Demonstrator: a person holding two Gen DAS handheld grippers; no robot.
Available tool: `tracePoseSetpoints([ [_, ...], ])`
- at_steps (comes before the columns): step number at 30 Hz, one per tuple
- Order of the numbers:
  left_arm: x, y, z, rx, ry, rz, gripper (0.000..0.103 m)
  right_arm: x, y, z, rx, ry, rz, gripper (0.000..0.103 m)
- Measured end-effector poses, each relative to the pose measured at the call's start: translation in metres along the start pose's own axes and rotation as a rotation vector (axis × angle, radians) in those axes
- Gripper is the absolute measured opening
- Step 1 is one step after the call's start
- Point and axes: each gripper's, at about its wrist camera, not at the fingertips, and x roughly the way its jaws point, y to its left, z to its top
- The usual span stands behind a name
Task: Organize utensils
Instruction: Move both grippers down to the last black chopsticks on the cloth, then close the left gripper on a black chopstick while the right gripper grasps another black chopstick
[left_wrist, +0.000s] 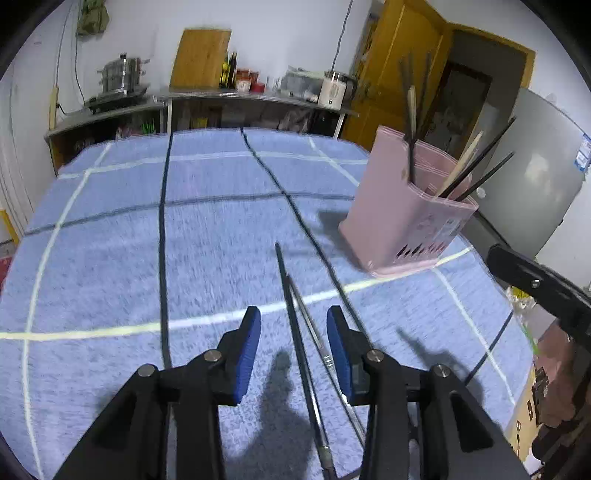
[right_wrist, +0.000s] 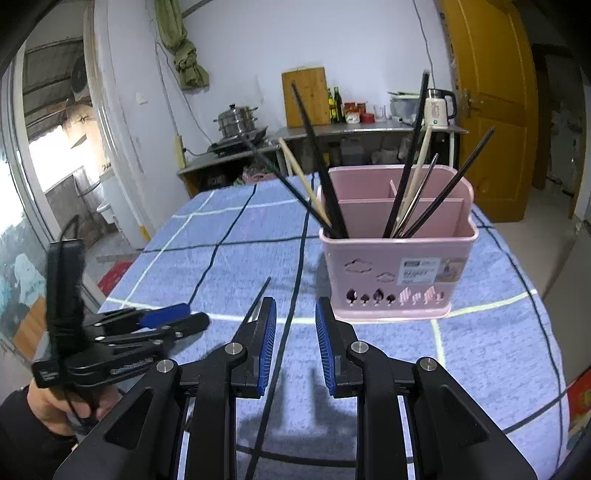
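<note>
A black chopstick (left_wrist: 291, 314) and a thinner metal one (left_wrist: 314, 332) lie side by side on the blue checked cloth (left_wrist: 207, 258). My left gripper (left_wrist: 293, 321) hovers low over them, open. Both sticks run between its blue pads (left_wrist: 247, 354) without touching them. The pink utensil holder (left_wrist: 402, 221) stands to the right and further back, with several chopsticks (right_wrist: 410, 192) upright in it. In the right wrist view my right gripper (right_wrist: 295, 306) is open and holds nothing, just in front of the holder (right_wrist: 399, 273). The black chopstick's tip (right_wrist: 264, 288) shows beside its left finger. A hand holds the left gripper (right_wrist: 192, 315) at lower left.
The table's right edge (left_wrist: 517, 369) is close to the holder. The right gripper's black body (left_wrist: 535, 284) reaches in from the right. A counter (left_wrist: 221, 96) with a steel pot, cutting board, bottles and kettle runs along the back wall. A yellow door (right_wrist: 491, 110) stands at right.
</note>
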Motion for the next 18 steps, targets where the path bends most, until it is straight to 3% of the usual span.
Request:
tracePoseSetpoints([
  [9,0.037,0.005,-0.006,0.001,0.070,0.043,0.019,0.019,0.000,-0.009,0.008,0.050,0.011,0.023],
  [18,0.048,0.001,0.000,0.008,0.077,0.028,0.019,0.022,-0.001,-0.008,0.014,0.062,0.003,0.023],
])
